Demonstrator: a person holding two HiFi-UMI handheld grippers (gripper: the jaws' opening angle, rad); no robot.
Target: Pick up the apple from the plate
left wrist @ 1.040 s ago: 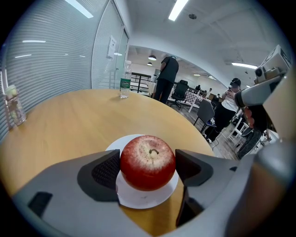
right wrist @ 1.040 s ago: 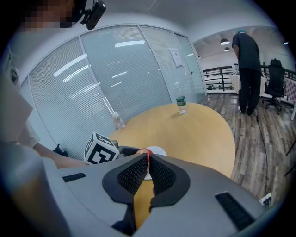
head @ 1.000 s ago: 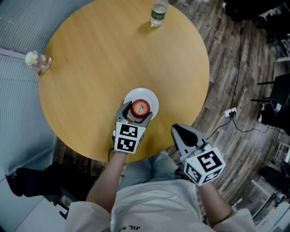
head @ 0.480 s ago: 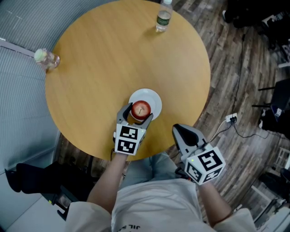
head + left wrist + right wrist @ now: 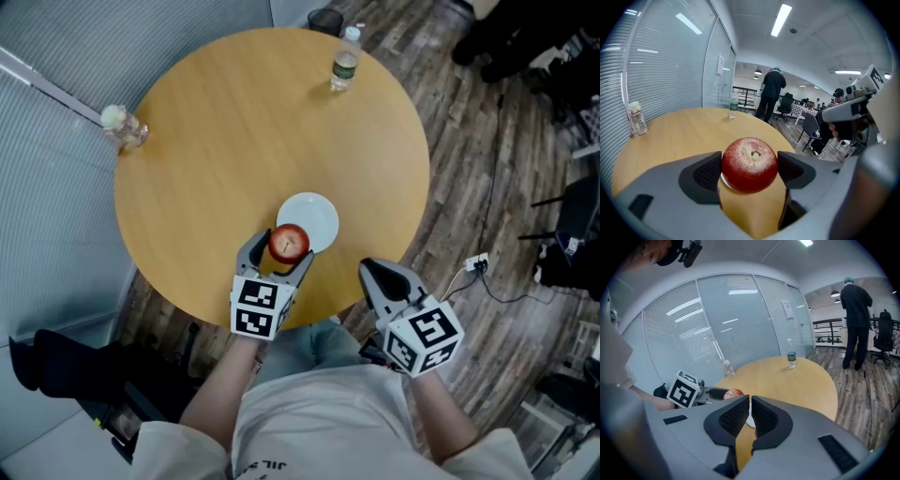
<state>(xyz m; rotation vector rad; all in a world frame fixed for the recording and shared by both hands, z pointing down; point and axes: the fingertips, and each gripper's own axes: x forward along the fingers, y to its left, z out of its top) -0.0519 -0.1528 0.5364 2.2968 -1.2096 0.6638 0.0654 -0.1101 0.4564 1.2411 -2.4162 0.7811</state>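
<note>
A red apple [image 5: 289, 243] [image 5: 750, 164] sits between the jaws of my left gripper [image 5: 279, 251] [image 5: 750, 171], which is shut on it. The apple hangs above the near rim of the white plate [image 5: 316, 216], lifted clear of it. The plate rests on the round wooden table [image 5: 234, 141]. My right gripper [image 5: 377, 273] [image 5: 750, 414] is shut with nothing in it, held off the table's near right edge. In the right gripper view the apple [image 5: 735, 393] shows beside the left gripper's marker cube [image 5: 684, 389].
A water bottle [image 5: 344, 64] stands at the table's far edge. A clear cup [image 5: 125, 128] with something pale in it stands at the far left rim. A person [image 5: 770, 93] stands beyond the table. Cables and a power strip [image 5: 476, 234] lie on the floor.
The left gripper has drawn the apple back toward me and up, from over the plate's middle to its near rim. The right gripper has stayed where it was.
</note>
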